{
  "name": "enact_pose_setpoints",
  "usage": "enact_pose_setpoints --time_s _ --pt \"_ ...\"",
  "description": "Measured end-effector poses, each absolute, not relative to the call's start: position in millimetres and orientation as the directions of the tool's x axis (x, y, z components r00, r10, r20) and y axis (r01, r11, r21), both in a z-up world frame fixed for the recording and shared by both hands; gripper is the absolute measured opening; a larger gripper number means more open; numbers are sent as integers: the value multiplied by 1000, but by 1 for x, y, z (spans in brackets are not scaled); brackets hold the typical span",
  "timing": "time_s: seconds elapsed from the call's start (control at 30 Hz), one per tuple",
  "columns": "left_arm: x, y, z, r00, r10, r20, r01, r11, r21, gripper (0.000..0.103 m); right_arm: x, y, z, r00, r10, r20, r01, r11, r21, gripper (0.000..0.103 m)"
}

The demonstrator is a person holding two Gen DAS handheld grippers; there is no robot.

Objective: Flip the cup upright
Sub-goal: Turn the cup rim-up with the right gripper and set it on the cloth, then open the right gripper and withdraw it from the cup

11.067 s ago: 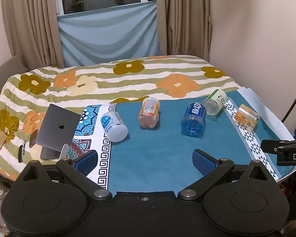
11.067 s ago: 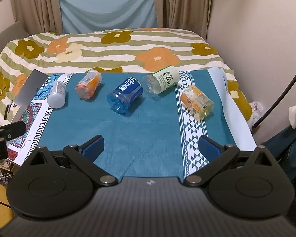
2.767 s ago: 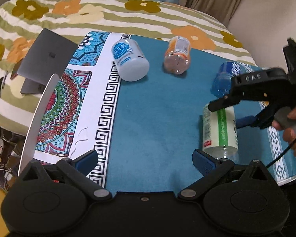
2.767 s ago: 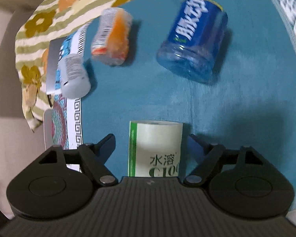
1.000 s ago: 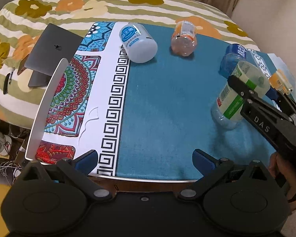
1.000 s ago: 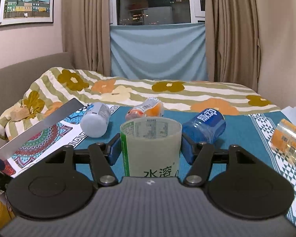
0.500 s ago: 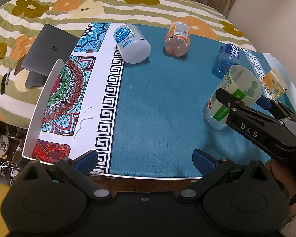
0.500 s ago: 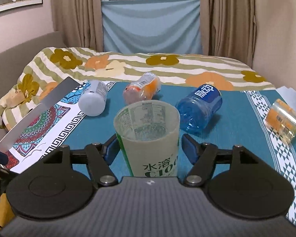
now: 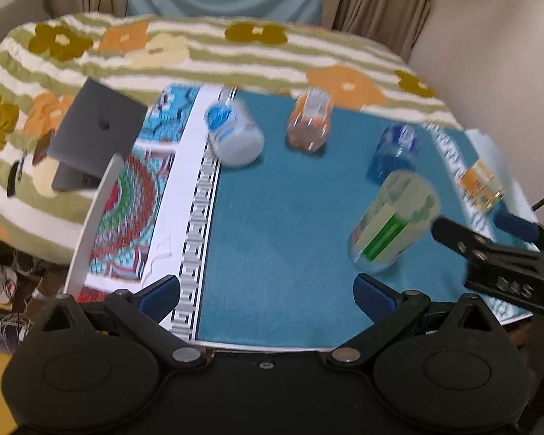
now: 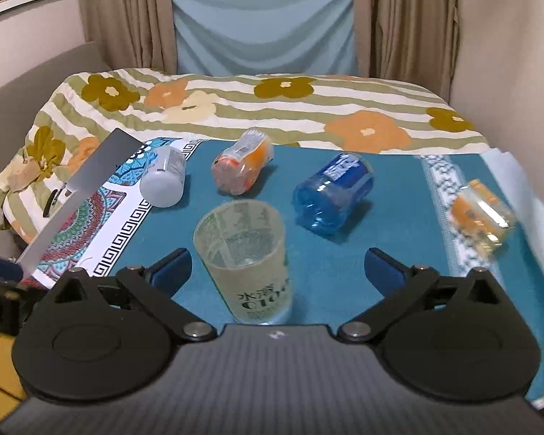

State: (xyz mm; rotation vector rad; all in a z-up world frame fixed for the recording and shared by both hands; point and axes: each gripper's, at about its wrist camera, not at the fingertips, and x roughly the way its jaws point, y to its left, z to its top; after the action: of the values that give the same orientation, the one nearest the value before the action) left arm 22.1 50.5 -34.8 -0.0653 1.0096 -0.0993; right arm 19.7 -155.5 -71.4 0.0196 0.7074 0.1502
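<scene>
The clear cup with a green and white label (image 10: 244, 261) stands upright on the teal cloth, open mouth up. It also shows in the left wrist view (image 9: 391, 224), blurred. My right gripper (image 10: 277, 264) is open, its blue pads wide on either side of the cup and not touching it. My left gripper (image 9: 266, 290) is open and empty near the table's front edge, left of the cup. A white-blue cup (image 9: 234, 137), an orange cup (image 9: 310, 123), a blue cup (image 10: 332, 194) and an orange-yellow cup (image 10: 482, 215) lie on their sides.
The teal cloth (image 9: 283, 217) covers the table beside a patterned mat (image 9: 127, 203). A closed grey laptop (image 9: 94, 134) lies on the flowered bedspread at left. A white board edge (image 9: 90, 217) stands at the table's left side. A wall is at the right.
My right gripper has opened and let go of the green-label cup, which now stands upright on the cloth. The right gripper has drawn back a little.
</scene>
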Motion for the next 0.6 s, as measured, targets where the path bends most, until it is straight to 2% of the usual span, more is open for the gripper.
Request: enact_pose_setpoints --time_s 0.3,0.43,0.6 --pt "5 27 7 637 -86 -766 96 995 -31 103 -3 -187 -3 666 56 -744 -85 996 -1 103" --pt "-5 18 8 654 -75 -753 114 993 0 103 -11 -198 8 650 16 -759 -53 998 -25 103" --pt "-12 11 2 645 -88 -759 107 994 -25 103 -23 -209 3 632 -3 -775 -19 1000 -20 103"
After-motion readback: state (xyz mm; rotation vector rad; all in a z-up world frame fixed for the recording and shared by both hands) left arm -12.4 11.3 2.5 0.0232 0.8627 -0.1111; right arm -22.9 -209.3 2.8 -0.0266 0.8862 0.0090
